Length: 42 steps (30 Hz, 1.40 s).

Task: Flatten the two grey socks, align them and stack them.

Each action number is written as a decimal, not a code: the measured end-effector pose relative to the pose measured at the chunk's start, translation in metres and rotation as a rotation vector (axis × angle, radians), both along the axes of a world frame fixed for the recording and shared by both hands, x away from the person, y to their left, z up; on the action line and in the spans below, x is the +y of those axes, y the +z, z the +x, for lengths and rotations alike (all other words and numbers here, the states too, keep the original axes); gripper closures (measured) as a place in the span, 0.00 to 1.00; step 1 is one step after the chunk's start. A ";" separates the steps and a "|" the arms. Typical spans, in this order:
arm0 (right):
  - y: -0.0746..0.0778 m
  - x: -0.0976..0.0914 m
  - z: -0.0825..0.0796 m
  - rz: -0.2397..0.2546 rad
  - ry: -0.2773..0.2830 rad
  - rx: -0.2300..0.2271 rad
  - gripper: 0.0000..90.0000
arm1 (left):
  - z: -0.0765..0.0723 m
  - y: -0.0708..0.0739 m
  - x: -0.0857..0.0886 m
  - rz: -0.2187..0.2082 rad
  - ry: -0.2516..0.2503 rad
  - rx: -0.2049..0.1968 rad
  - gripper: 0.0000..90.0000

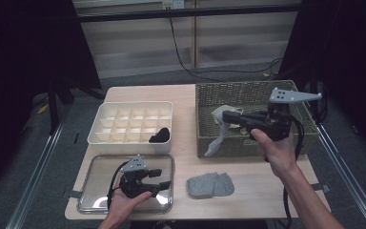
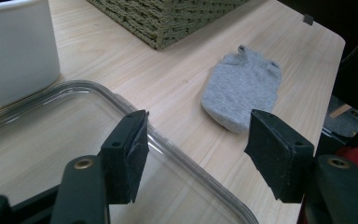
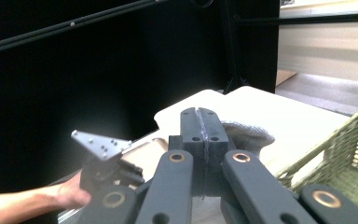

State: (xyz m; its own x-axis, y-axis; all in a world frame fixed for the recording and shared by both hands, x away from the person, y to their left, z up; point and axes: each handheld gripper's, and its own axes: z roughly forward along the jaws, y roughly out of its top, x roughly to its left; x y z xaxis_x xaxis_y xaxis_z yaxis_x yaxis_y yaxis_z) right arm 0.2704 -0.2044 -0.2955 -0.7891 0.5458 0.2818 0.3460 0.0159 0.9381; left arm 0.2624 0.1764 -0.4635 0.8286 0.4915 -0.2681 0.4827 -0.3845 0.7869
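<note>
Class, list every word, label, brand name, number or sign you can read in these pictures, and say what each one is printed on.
None: no readable text anywhere.
Grey sock, wicker basket, white divided box, clear tray: no print.
Pale object at the far wall in the high view: too small and blurred to read.

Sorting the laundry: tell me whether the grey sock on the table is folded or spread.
Folded: the grey sock lies on the table as a short doubled-over bundle, both ends together.
</note>
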 end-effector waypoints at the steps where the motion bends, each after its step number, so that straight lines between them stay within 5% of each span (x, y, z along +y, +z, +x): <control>1: -0.003 0.002 -0.002 0.002 -0.001 0.006 1.00 | 0.000 0.000 0.000 0.000 0.000 0.000 0.43; 9: -0.035 0.010 -0.009 0.004 0.009 0.055 1.00 | -0.003 0.001 -0.005 -0.019 -0.058 0.003 0.56; 25: -0.091 0.034 -0.005 0.003 0.048 0.142 1.00 | 0.004 -0.003 -0.016 -0.005 -0.057 0.013 0.63; 34: -0.107 0.051 -0.003 0.000 0.074 0.165 1.00 | 0.007 -0.006 -0.022 -0.008 -0.069 0.019 0.72; 42: -0.127 0.046 -0.010 -0.023 0.073 0.205 1.00 | 0.010 -0.010 -0.039 0.012 -0.101 0.029 0.80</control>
State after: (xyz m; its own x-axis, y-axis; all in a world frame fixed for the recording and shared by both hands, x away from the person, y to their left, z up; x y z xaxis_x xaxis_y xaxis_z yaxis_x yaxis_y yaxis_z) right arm 0.2601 -0.1587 -0.4227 -0.7543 0.4973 0.4286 0.5267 0.0687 0.8472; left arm 0.2727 0.1370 -0.4740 0.8660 0.4092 -0.2874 0.4637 -0.4421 0.7678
